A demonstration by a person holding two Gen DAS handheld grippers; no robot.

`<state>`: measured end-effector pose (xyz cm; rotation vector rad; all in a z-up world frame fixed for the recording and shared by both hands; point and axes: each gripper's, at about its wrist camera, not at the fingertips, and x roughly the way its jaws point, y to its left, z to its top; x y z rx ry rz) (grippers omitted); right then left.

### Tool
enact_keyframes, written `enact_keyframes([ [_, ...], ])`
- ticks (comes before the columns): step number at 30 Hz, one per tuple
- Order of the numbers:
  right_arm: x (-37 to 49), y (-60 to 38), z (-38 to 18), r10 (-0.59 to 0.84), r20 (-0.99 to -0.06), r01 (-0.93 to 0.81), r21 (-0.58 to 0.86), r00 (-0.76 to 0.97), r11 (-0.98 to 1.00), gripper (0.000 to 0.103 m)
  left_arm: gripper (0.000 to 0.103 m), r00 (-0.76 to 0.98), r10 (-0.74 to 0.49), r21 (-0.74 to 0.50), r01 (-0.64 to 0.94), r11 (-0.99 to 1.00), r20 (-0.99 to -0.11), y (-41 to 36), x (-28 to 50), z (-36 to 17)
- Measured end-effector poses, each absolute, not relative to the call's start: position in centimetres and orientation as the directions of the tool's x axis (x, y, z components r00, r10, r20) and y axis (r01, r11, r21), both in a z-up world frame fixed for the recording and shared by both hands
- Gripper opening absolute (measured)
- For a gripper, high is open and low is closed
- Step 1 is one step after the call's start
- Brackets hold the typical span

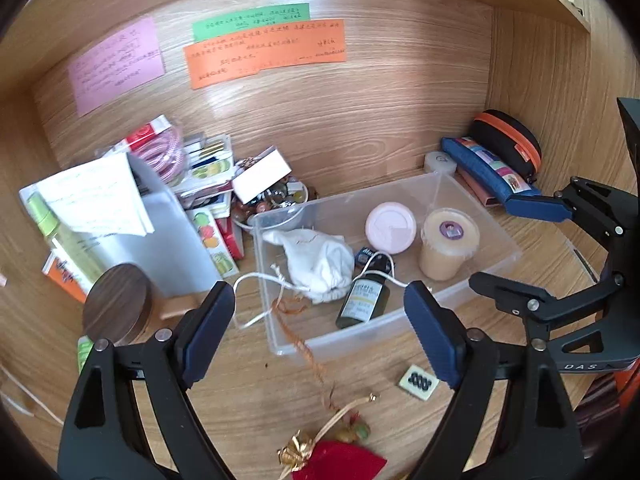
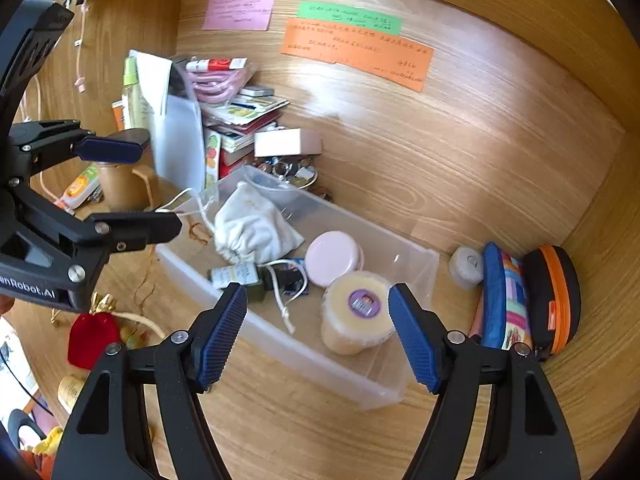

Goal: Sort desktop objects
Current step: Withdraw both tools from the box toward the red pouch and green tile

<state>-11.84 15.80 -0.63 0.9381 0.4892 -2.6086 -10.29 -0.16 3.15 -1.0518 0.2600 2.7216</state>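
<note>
Bin (image 1: 496, 258) of clear plastic lies on the wooden desk (image 1: 248, 392) just ahead of the left gripper (image 1: 320, 328), whose blue pads stand wide apart with nothing between them. Inside the bin, straight ahead of the jaws, lie a white pouch (image 1: 320, 264) with a loose cord and a dark bottle (image 1: 362, 300) on its side; further ahead and to the right sit a pink lid (image 1: 391, 227) and a beige tub (image 1: 449, 242). A tile (image 1: 419, 382) rests on the desk just inside the right finger, and a red pouch (image 1: 340, 462) lies below the jaws. Left of the gripper stand a wooden lid (image 1: 118, 304) and a pile of papers and packets. The right gripper (image 1: 524, 248) shows at the right edge, its fingers parted and empty.

From the right wrist, the right gripper (image 2: 318, 332) also stands open and empty, its pads framing the near wall of the bin (image 2: 416, 264). The tub (image 2: 358, 312) sits between and just beyond the fingertips, the pink lid (image 2: 334, 258) behind it, the white pouch (image 2: 252, 228) further left. To the right, against the wall, lean a blue case (image 2: 504, 300) and a black case (image 2: 554, 300). The left gripper (image 2: 132, 186) reaches in from the left, open.
</note>
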Motion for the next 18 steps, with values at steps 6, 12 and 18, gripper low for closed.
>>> enact_keyframes([
  [6,-10.0,15.7,-1.4,-0.196,-0.655,0.412,-0.192,-0.729,-0.891,0.070,0.090,-0.716,0.109,0.094,-0.237,-0.967,-0.689,-1.2,-8.3,2.3],
  [12,-8.0,16.4,-2.8,-0.230,-0.658,0.411,-0.132,-0.717,-0.902,0.070,0.090,-0.703,0.070,0.112,-0.210,-0.971,-0.707,-2.7,-6.1,0.6],
  [18,-6.4,16.5,-4.5,-0.226,-0.676,0.408,-0.121,-0.702,-0.905,0.070,0.090,-0.678,0.044,0.104,-0.175,-0.979,-0.733,-4.3,-4.1,-1.7],
])
